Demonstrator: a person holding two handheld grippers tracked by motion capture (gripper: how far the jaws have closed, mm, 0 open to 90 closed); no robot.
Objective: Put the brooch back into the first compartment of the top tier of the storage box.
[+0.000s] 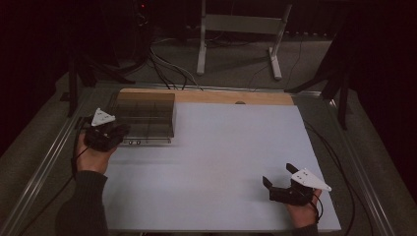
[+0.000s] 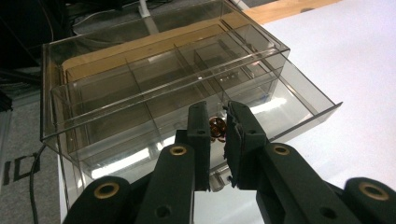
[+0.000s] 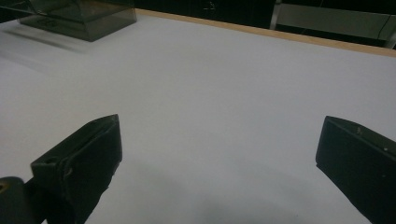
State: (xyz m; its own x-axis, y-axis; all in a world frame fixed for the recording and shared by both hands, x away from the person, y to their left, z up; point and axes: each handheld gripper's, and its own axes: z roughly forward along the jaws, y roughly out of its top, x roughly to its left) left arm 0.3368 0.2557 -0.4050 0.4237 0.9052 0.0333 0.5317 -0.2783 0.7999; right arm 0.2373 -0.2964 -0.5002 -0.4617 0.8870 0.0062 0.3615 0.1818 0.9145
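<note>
In the high view, a smoky clear plastic drawer box (image 1: pixel 147 115) sits at the far left of the white table (image 1: pixel 221 162), its divided tray slid partly out toward the person. The left gripper (image 1: pixel 118 132) is at the tray's front edge; the right gripper (image 1: pixel 279 178) rests near the table's front right corner, jaws spread wide.

The left gripper view shows the tray (image 2: pixel 154 93) split into several compartments, most bare. The left gripper (image 2: pixel 218 128) is pinched on a small brass-coloured knob (image 2: pixel 217 127) on the tray's front.

In the right gripper view, the box (image 3: pixel 79 14) stands well apart at the far left, and the jaws stand wide over bare table.
</note>
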